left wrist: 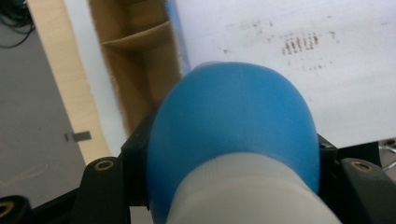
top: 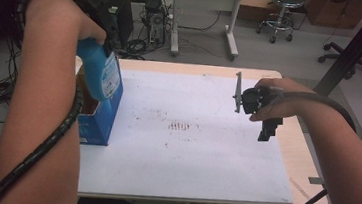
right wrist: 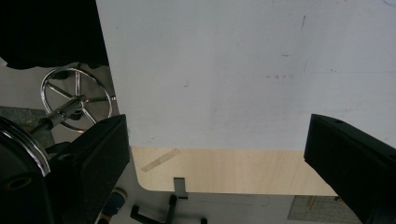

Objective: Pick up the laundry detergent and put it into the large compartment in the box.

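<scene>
We find the left gripper (left wrist: 233, 186) clamped on a blue bottle (top: 102, 72), held w/ its long axis approx. vertical directly above the open blue carton (top: 101, 119) at the bench's (top: 186, 183) left edge; carton interior w/ cardboard divider lies just beyond the bottle's base. Right gripper (right wrist: 215, 154) hangs wide open and empty over the bench's right side, well apart. Left is plainly nearer; in our judgement, any lowering goes straight down.
</scene>
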`<state>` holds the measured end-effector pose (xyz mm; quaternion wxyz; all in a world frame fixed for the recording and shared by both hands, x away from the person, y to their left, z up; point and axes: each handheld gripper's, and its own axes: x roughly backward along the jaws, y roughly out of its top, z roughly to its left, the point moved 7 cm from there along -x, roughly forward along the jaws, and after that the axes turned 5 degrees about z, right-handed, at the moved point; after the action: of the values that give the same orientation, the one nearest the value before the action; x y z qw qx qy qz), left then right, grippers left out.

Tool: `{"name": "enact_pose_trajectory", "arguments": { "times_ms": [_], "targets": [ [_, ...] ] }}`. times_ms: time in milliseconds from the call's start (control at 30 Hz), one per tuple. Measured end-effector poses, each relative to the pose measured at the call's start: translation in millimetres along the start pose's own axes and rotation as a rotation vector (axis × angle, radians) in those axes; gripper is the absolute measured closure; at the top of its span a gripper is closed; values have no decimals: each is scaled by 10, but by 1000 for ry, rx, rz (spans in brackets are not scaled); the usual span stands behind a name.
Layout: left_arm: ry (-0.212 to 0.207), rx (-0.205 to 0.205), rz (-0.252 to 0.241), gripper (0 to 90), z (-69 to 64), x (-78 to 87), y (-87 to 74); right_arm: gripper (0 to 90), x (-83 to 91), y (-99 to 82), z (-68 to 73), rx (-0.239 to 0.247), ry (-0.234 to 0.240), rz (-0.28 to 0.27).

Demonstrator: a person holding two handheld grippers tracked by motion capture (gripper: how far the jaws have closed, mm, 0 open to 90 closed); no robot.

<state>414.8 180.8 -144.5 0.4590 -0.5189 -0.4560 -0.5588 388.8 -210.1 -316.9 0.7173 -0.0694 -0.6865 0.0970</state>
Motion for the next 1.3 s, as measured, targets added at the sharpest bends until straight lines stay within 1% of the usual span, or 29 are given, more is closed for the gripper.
{"name": "enact_pose_trajectory", "arguments": {
  "times_ms": [167, 200, 233, 267, 300, 367, 433, 467, 567, 667, 700, 800, 1000, 1133, 1300],
  "targets": [
    [-4, 50, -8, 386, 151, 14, -6, 67, -9, 15, -13, -1, 4, 4],
    [-4, 50, -8, 386, 151, 14, -6, 67, -8, 19, -17, 0, 4, 6],
    [-4, 62, -12, 386, 202, 23, -7, 67, -6, 21, -19, -1, 3, 8],
    [-4, 62, -12, 386, 202, 23, -7, 67, -5, 25, -24, -1, 2, 7],
    [-1, 74, -13, 386, 243, 34, -11, 67, -8, 29, -25, -1, 4, 3],
    [3, 86, -16, 386, 285, 50, -11, 67, -10, 32, -32, 0, 4, 8],
    [5, 97, -20, 386, 332, 68, -8, 67, -14, 39, -36, 0, 6, 6],
    [5, 97, -20, 386, 332, 68, -8, 67, -14, 39, -36, 0, 6, 6],
    [5, 112, -29, 386, 412, 96, -5, 67, -13, 50, -44, 1, 7, 6],
    [13, 123, -28, 386, 466, 79, 4, 67, -6, 49, -45, -4, 7, 8],
    [13, 123, -28, 386, 466, 79, 4, 67, -6, 49, -45, -4, 7, 8],
    [12, 128, -22, 386, 519, 17, 15, 67, -3, 46, -49, 0, 5, 7],
    [10, 133, -25, 386, 550, -58, 29, 68, -14, 29, -45, -5, 8, 11],
    [13, 134, -22, 386, 596, -146, 34, 68, -20, 15, -45, -4, 7, 8],
    [6, 141, -22, 387, 638, -251, 33, 68, -34, 11, -44, -6, 8, 7]
  ]
}}
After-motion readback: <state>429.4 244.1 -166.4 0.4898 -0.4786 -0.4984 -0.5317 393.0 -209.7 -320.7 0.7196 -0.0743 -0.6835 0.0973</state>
